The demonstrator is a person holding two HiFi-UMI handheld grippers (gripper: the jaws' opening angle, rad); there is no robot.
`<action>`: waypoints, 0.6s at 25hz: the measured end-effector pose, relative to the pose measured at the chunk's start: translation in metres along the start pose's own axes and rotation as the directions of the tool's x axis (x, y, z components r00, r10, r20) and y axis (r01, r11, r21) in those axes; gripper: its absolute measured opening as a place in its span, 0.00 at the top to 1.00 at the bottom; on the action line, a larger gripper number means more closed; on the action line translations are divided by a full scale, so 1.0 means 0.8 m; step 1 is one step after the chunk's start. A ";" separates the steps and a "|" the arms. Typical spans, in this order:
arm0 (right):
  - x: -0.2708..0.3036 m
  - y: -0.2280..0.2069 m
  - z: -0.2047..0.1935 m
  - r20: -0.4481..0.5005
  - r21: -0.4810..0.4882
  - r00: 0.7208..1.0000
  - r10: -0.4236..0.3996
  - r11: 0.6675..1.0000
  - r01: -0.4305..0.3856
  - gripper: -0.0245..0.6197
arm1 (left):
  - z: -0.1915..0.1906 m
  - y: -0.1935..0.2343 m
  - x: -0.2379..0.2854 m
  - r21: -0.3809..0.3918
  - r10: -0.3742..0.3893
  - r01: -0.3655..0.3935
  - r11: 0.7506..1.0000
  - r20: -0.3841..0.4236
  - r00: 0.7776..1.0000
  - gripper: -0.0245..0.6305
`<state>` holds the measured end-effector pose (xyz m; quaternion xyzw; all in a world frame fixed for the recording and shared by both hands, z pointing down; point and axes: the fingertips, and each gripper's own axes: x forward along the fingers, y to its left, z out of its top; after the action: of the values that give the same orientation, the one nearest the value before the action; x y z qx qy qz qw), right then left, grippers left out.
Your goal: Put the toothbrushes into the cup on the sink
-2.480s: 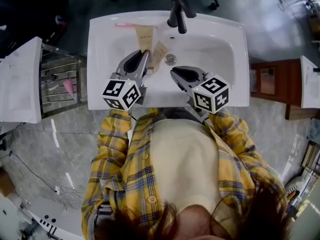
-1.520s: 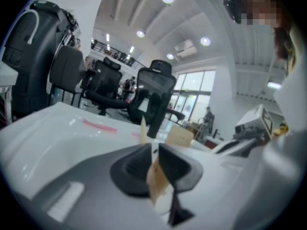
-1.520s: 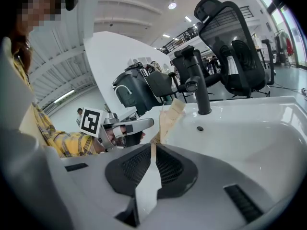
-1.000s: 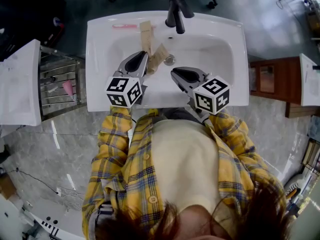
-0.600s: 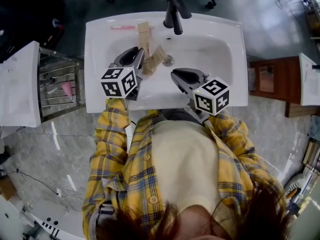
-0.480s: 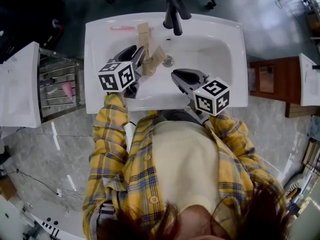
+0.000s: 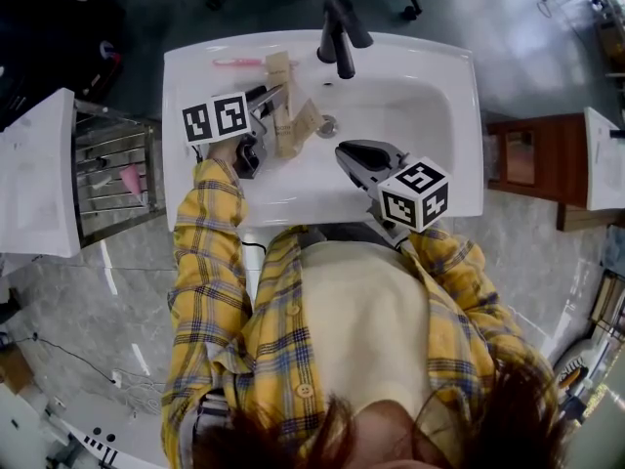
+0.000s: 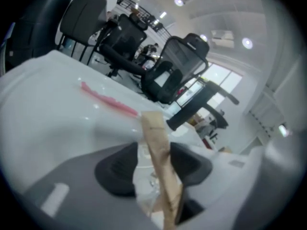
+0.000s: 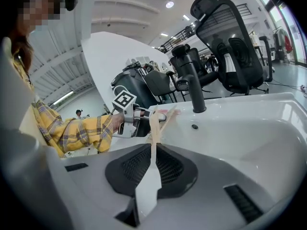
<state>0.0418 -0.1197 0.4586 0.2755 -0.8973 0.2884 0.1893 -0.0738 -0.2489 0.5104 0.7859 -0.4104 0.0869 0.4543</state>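
A pink toothbrush lies on the back left rim of the white sink. A brown card toothbrush package stands in the basin, spread into two flaps. My left gripper has just been opening its jaws; they stand wide either side of the package, with a gap at the left pad. My right gripper is shut on a thin flap of the package, seen edge-on. No cup shows in any view.
The black faucet rises at the back of the basin, with the drain just below it. A wire rack holding a pink item stands left of the sink. Office chairs stand beyond the sink.
My left gripper moved toward the sink's back left, rolled so its cube shows other faces, and opened its jaws around the package. The right gripper stayed put.
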 end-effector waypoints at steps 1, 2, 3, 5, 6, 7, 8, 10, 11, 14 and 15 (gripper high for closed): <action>0.000 -0.002 0.000 -0.001 0.002 1.000 -0.002 1.000 0.002 0.90 | -0.001 0.001 0.003 -0.013 -0.012 0.011 1.000 -0.012 1.000 0.66; -0.001 -0.003 0.000 -0.002 0.004 1.000 -0.005 1.000 0.005 0.90 | -0.002 0.001 0.005 -0.025 -0.023 0.022 0.999 -0.019 1.000 0.66; -0.001 -0.004 0.000 -0.003 0.006 1.000 -0.007 1.000 0.007 0.90 | -0.002 0.001 0.006 -0.033 -0.031 0.030 0.999 -0.023 0.999 0.66; -0.001 -0.006 -0.001 -0.006 0.008 1.000 -0.011 1.000 0.011 0.90 | -0.003 0.001 0.007 -0.034 -0.042 0.041 0.999 -0.028 0.999 0.67; -0.001 -0.007 -0.001 -0.007 0.009 1.000 -0.013 1.000 0.013 0.90 | -0.003 0.000 0.008 -0.029 -0.048 0.047 0.998 -0.030 0.998 0.69; -0.001 -0.008 -0.001 -0.007 0.009 1.000 -0.014 1.000 0.014 0.90 | -0.003 -0.002 0.008 -0.023 -0.055 0.055 0.998 -0.030 0.998 0.76; -0.001 -0.009 -0.001 -0.008 0.009 1.000 -0.015 1.000 0.015 0.90 | -0.002 -0.004 0.007 -0.016 -0.062 0.062 0.998 -0.027 0.998 0.79; 0.000 -0.010 -0.001 -0.009 0.009 1.000 -0.016 1.000 0.016 0.90 | 0.001 -0.008 0.005 -0.002 -0.071 0.071 0.997 -0.014 0.997 0.85; 0.000 -0.010 -0.001 -0.008 0.009 1.000 -0.015 1.000 0.015 0.90 | 0.002 -0.010 0.003 0.007 -0.074 0.074 0.997 -0.005 0.997 0.86; 0.001 -0.006 0.000 -0.006 0.006 1.000 -0.008 1.000 0.008 0.90 | 0.009 -0.019 -0.005 0.043 -0.080 0.078 0.996 0.040 0.996 0.88; 0.001 -0.004 -0.001 -0.006 0.005 1.000 -0.005 1.000 0.005 0.90 | 0.011 -0.022 -0.009 0.060 -0.082 0.078 0.995 0.060 0.995 0.89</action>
<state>0.0431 -0.1223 0.4609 0.2774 -0.8953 0.2909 0.1922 -0.0676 -0.2477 0.4902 0.8166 -0.3901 0.0556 0.4217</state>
